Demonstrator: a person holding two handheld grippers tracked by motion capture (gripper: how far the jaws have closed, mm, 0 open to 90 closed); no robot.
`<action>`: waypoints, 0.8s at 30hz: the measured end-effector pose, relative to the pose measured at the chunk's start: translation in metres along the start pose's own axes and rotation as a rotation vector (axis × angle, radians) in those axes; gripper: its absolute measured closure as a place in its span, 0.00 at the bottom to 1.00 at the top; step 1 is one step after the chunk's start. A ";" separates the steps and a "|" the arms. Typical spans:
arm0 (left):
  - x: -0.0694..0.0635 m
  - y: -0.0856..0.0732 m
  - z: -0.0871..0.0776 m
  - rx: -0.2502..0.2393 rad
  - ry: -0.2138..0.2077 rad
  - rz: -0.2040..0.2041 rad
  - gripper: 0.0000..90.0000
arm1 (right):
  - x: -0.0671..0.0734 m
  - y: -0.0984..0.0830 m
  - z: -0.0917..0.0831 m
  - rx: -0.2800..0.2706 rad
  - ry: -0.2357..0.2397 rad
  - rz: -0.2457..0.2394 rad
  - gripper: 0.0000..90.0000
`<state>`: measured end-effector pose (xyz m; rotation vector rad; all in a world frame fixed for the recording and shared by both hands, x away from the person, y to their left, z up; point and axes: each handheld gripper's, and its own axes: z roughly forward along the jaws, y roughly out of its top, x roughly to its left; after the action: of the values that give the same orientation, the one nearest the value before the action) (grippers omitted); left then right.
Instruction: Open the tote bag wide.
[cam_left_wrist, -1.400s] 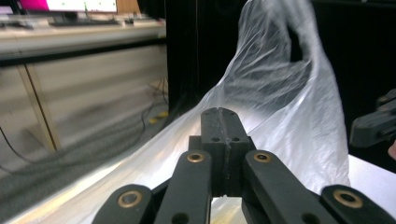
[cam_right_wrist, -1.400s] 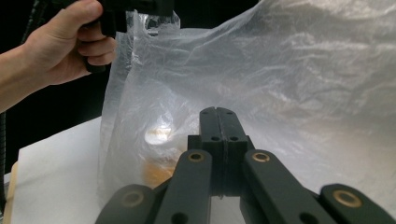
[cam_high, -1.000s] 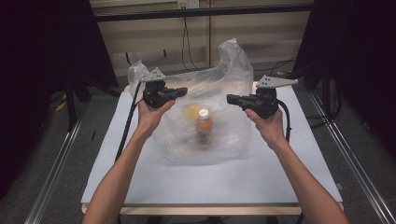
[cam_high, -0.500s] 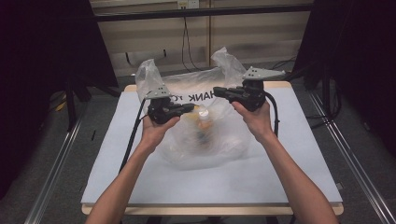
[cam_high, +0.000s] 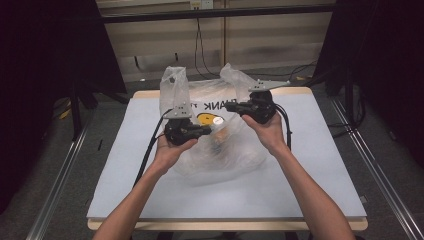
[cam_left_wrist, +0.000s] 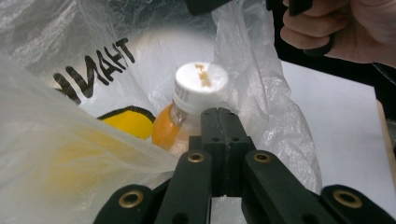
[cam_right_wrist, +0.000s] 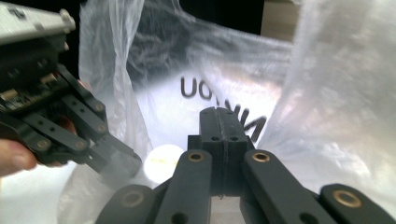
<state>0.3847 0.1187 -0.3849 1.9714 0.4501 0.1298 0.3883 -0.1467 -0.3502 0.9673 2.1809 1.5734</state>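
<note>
Dark curtains flank a pale slatted back wall (cam_high: 150, 45), with cables (cam_high: 200, 50) hanging down it. Before it stands the worktop (cam_high: 310, 175), covered in a light grey sheet. Near its far middle sits a clear plastic bag (cam_high: 225, 155) printed with black letters and a yellow emblem (cam_high: 204, 119). Two bag handles rise upward, one at the left (cam_high: 172, 85) and one at the right (cam_high: 232, 77).

Inside the bag stands a bottle (cam_left_wrist: 187, 119) of orange liquid with a white cap (cam_left_wrist: 201, 84); the cap appears in the high view as a small white disc between the two grippers.

Left gripper (cam_high: 206, 131): held in the person's left hand (cam_high: 172, 150), at the near left side of the bag, pointing inward toward the bottle. In the left gripper view its jaws are pressed together with no gap, their tips just in front of the bottle's neck. Film lies close around them, but I cannot tell whether any is pinched between them.

Right gripper (cam_high: 239, 107): held in the right hand (cam_high: 267, 127), at the right handle, pointing toward the left gripper. In the right gripper view its jaws are likewise closed flush, with bag film directly behind the tips; whether film is caught is unclear. That view also shows the left gripper at the left, its tips reaching through hazy plastic near the white cap.

Both forearms enter from the near edge of the worktop.
</note>
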 end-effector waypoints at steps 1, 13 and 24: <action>0.000 -0.001 0.000 0.005 0.000 -0.003 1.00 | -0.001 -0.004 0.002 0.011 -0.001 0.004 1.00; 0.009 -0.026 0.000 0.015 0.010 -0.052 1.00 | -0.006 -0.048 0.009 0.069 0.017 0.049 1.00; 0.020 -0.050 0.011 0.077 0.039 -0.085 1.00 | -0.012 -0.092 0.015 0.158 0.014 0.080 1.00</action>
<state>0.3934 0.1353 -0.4362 2.0242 0.5716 0.0983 0.3734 -0.1603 -0.4418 1.1054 2.3320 1.4633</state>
